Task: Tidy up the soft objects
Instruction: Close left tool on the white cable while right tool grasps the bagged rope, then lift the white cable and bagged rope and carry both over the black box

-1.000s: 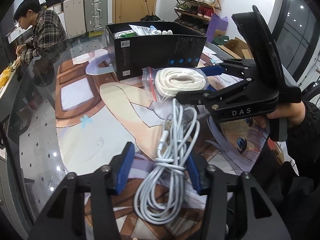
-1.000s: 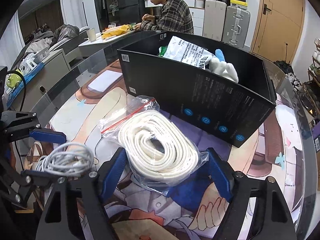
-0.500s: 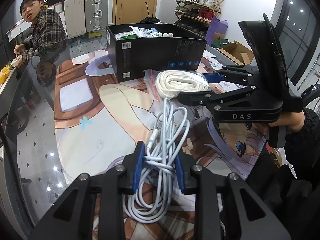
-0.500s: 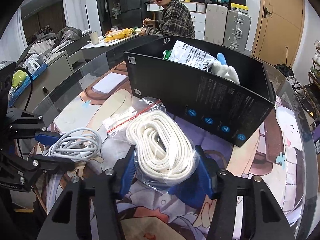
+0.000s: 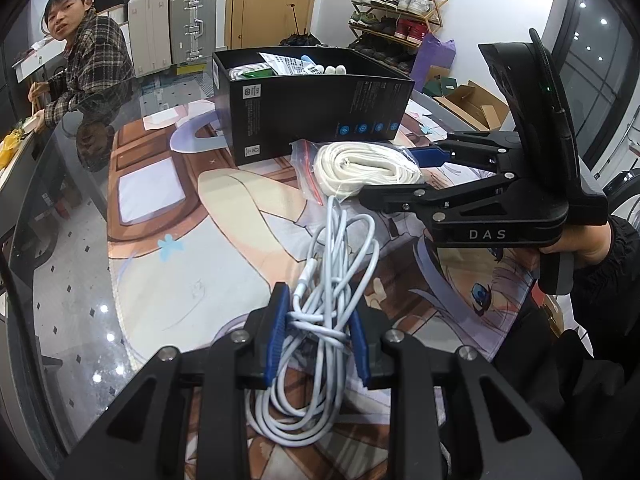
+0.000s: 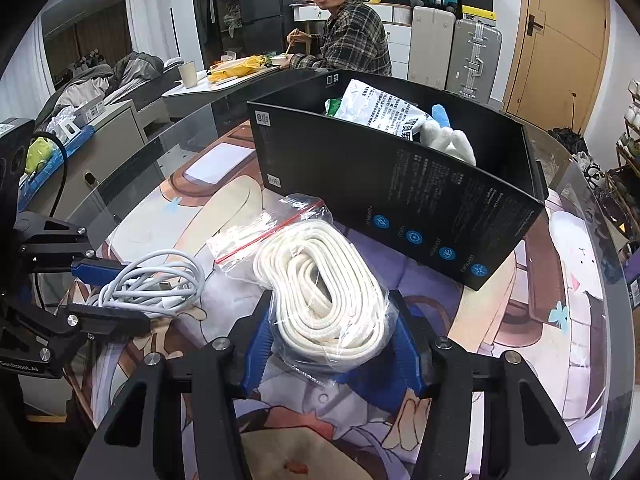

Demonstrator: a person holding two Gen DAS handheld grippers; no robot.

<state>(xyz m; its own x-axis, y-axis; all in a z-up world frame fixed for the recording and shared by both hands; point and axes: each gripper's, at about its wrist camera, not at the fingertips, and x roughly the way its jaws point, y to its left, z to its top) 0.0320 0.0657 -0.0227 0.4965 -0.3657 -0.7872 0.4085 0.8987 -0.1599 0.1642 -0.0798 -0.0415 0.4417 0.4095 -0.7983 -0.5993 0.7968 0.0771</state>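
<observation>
Black box (image 6: 400, 200) is seen just behind rope bag (image 6: 324, 292); mat (image 5: 224, 248) bare to the left. L gripper (image 5: 318, 340) is clamped on cable bundle (image 5: 324, 308), long axis fwd; R gripper (image 6: 332, 348) is clamped on rope bag.

Your left gripper (image 5: 318, 336) pinches the white cable bundle (image 5: 320, 320); your right gripper (image 5: 394, 176) seems to squeeze the bagged rope (image 5: 366, 168) beside the black box (image 5: 312, 108).

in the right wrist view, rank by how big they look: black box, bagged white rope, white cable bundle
1. black box, largest.
2. bagged white rope, though it lies nearer the camera, which inflates it.
3. white cable bundle, smallest.
</observation>
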